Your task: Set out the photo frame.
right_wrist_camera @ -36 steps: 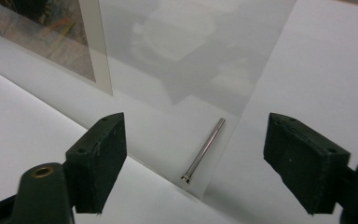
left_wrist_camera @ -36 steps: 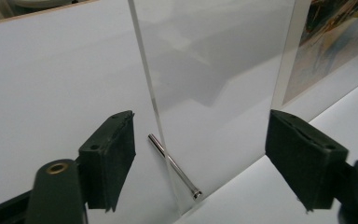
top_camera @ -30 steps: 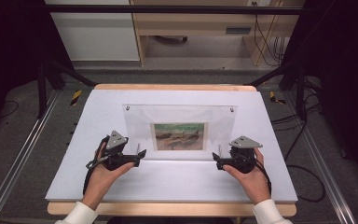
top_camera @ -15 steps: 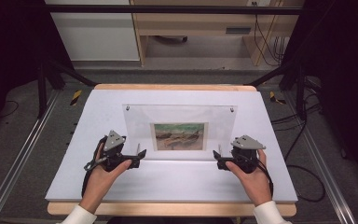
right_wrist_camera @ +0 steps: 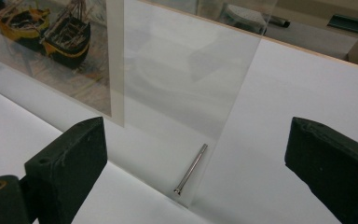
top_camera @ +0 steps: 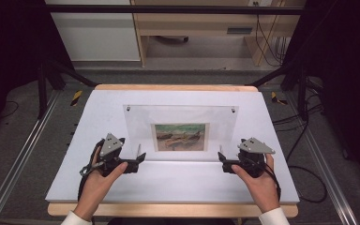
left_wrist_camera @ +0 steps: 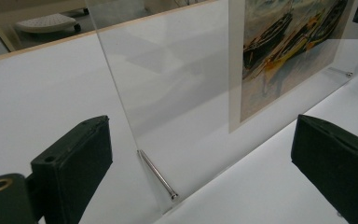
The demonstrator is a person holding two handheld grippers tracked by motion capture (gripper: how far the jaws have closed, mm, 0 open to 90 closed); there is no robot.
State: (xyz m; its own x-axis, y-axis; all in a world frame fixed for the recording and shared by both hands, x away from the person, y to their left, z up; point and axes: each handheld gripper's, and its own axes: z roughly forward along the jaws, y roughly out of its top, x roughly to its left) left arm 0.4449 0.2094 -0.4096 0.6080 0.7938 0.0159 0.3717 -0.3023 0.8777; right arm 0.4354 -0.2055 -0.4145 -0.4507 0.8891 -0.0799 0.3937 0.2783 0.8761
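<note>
The clear acrylic picture frame stands upright mid-table. Left gripper and right gripper, both wide open, flank its lower corners. Uneven closing might tip the frame or slip off its metal standoff pin.

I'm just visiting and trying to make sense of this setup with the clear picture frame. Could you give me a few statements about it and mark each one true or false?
1. The clear acrylic frame stands upright on the white table. True.
2. The picture inside it shows boats. True.
3. The left claw is clamped shut on the frame's corner. False: its jaws are wide apart on either side of the frame's lower corner, not touching it.
4. The right claw is open. True.
5. The picture fills the whole frame. False: it sits in the lower middle, with clear panel on both sides.
6. A metal pin sticks out at a lower corner of the frame. True.
</note>
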